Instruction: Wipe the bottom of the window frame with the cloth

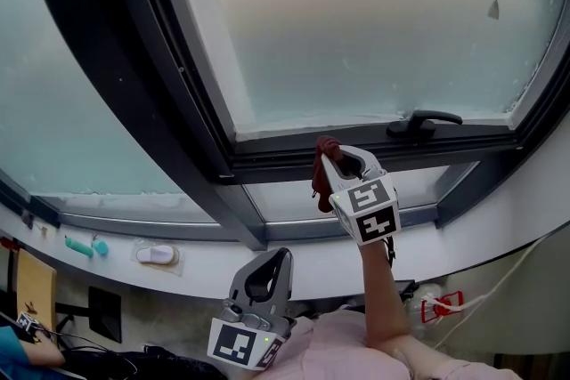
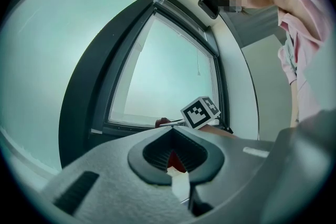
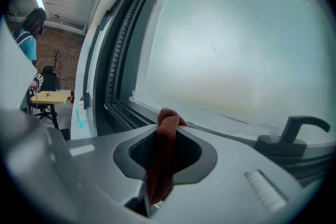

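Low at the near left, the grey left hand-held gripper [image 1: 278,255] is hanging clenched on nothing. To its right, the grey right hand-held gripper [image 1: 341,157] is pinching a bunched, dark red terry cloth [image 1: 321,175], holding its folded top at the bottom rail of the dark window frame [image 1: 383,154].

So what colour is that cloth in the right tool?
Dark brick red cloth, clearest in the right gripper view.

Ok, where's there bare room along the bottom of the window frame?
The frame is bare from its left corner to the cloth in the right hand-held gripper. It's crowded only around the handle, further right.
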Demonstrator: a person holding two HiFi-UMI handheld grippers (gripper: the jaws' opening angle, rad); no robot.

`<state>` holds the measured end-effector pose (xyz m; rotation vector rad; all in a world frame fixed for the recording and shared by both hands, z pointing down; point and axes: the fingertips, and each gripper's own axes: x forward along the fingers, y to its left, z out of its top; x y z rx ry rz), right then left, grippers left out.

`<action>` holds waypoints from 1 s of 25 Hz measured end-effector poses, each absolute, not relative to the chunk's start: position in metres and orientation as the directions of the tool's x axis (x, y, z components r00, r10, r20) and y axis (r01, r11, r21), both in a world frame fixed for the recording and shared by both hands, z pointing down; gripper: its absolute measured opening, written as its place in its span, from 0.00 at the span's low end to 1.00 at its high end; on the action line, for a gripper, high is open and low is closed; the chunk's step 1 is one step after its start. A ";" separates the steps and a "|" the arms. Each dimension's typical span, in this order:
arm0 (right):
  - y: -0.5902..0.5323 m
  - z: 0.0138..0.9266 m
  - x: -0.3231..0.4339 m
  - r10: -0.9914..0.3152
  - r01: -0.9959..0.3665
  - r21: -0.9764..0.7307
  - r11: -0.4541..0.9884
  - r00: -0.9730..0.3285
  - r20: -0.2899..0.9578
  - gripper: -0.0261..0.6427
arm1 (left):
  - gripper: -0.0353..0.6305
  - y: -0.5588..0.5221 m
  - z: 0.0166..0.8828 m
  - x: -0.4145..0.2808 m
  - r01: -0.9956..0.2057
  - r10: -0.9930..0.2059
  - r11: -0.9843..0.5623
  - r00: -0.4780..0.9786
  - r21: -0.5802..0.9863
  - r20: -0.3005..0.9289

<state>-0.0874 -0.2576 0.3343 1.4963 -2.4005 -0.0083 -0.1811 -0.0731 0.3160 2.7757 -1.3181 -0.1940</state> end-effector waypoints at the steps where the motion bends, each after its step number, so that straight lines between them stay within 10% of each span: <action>1: -0.257 0.334 -0.086 -0.879 -0.877 0.167 0.451 -0.402 0.257 0.13 | 0.05 -0.073 0.316 -0.181 -0.765 -0.773 -0.634 0.628 0.111 -0.087; 25: -0.254 0.336 -0.063 -0.908 -0.902 0.182 0.392 -0.347 0.235 0.13 | 0.05 -0.056 0.315 -0.179 -0.737 -0.742 -0.670 0.664 0.093 -0.089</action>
